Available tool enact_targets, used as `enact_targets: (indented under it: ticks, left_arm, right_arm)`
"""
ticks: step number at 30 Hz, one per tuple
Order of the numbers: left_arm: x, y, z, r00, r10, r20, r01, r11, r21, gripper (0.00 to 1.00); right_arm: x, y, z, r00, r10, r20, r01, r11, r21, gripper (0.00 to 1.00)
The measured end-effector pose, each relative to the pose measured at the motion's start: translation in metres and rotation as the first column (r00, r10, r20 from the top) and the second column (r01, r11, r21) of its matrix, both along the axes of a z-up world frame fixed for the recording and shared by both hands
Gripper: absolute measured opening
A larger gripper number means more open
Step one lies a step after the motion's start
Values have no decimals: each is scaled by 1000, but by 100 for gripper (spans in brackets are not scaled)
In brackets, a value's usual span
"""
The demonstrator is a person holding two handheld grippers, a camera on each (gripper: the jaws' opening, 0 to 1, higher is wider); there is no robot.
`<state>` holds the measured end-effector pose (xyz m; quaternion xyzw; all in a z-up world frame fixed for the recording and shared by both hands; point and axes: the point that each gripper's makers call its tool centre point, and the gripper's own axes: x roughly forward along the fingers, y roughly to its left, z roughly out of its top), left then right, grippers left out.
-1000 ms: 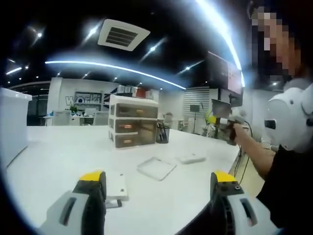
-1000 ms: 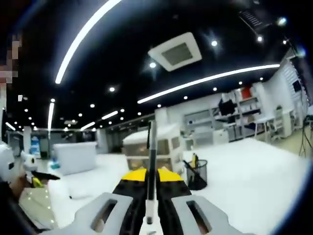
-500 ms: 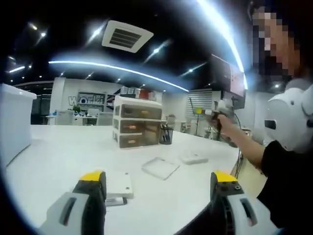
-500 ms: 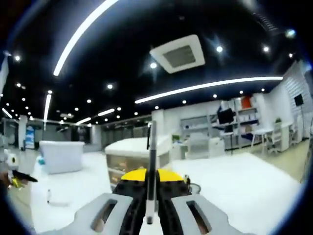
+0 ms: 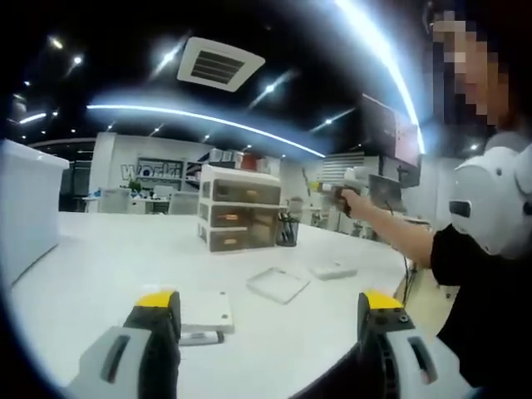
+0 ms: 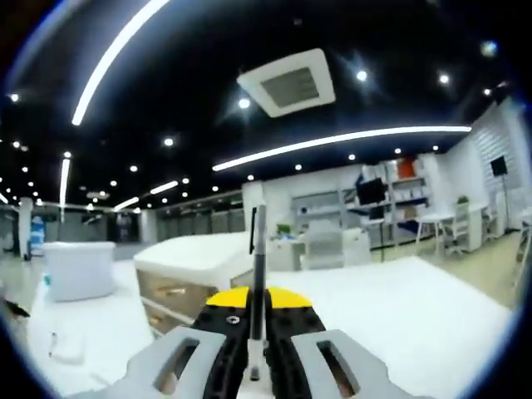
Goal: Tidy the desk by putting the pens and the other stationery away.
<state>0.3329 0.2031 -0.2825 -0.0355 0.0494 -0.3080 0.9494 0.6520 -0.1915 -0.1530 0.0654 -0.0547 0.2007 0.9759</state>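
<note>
Now the right gripper point(image 6: 255, 320) jaws clamp a pen point(image 6: 258, 274) upright — the left gripper point(image 5: 262, 312) jaws stand apart.

One drawer unit point(image 5: 235, 207) stands on the desk point(image 5: 108, 266), with three drawers. One mesh pen cup point(image 5: 288, 230) stands just beside it. Three flat items lie nearer: one clear tray point(image 5: 278, 284), one white pad point(image 5: 332, 269), one white box point(image 5: 206, 311), perhaps with a pen point(image 5: 199, 337) under it.

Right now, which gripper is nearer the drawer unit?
Right. The right gripper, shut on a pen, is up close over the drawer unit; the left gripper hangs open at the desk's near edge.
</note>
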Motion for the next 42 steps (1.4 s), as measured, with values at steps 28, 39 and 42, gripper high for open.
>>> enact_targets:
  ticks: [28, 39, 42]
  left_arm:
    - [-4, 10, 6, 1000, 31, 5, -31, 999, 11, 87]
    - [-8, 6, 9, 1000, 28, 9, -29, 999, 17, 87]
    - [-8, 5, 11, 1000, 27, 13, -27, 999, 19, 87]
  right_arm:
    - [69, -8, -24, 997, -78, -15, 76, 995, -62, 7]
    - [60, -13, -25, 997, -67, -26, 65, 996, -62, 10]
    - [56, -16, -23, 998, -65, -22, 64, 996, -56, 10]
